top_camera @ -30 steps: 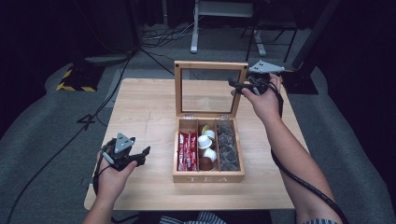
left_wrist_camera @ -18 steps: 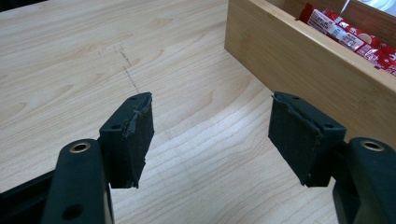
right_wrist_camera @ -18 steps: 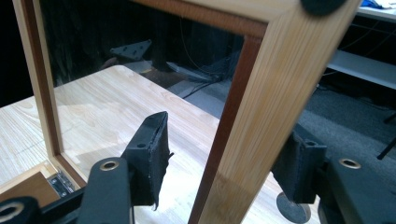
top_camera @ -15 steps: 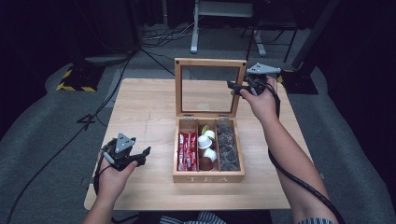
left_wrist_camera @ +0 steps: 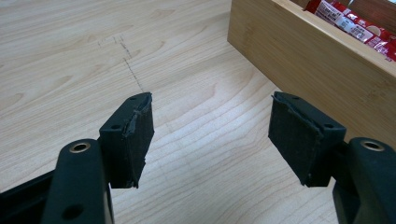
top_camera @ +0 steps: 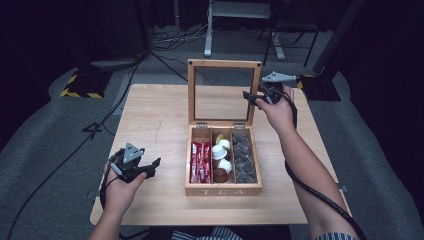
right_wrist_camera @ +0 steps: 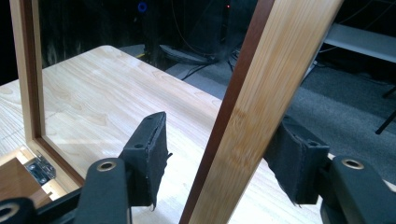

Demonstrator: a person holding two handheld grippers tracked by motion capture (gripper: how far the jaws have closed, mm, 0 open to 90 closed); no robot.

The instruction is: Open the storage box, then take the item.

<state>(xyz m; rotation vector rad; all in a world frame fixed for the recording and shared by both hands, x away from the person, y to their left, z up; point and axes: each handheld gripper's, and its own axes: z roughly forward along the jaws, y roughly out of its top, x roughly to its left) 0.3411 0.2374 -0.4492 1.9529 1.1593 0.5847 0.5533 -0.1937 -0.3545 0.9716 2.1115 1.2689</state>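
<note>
A light wooden tea box [top_camera: 223, 189] is set near the middle of the pale wooden tabletop [top_camera: 150, 115], its hinged, glass-paned wooden lid [top_camera: 224, 66] raised upright at the far side. The lid's right-hand frame rail [right_wrist_camera: 252, 112] is straddled by the right gripper [right_wrist_camera: 219, 149], whose fingers [right_wrist_camera: 152, 154] are spread. One pad seems to lie against the rail's outer face, while a gap is left at the other, so no firm pinch can be confirmed.

The lid is judged stiff and fairly light, being a thin frame, but the pane is fragile and likely slick. Hold is therefore better taken on the wooden rail, well up from the small metal hinges [right_wrist_camera: 39, 169], where leverage is greatest. A free swing on those hinges is to be expected, so a slam should be guarded against.

The left gripper [top_camera: 134, 165] is held low over the tabletop just left of the box, its fingers [left_wrist_camera: 133, 137] spread on nothing. Red sachets [top_camera: 200, 161], small round pods [top_camera: 220, 155] and dark capsules [top_camera: 244, 157] are kept in the three compartments.
</note>
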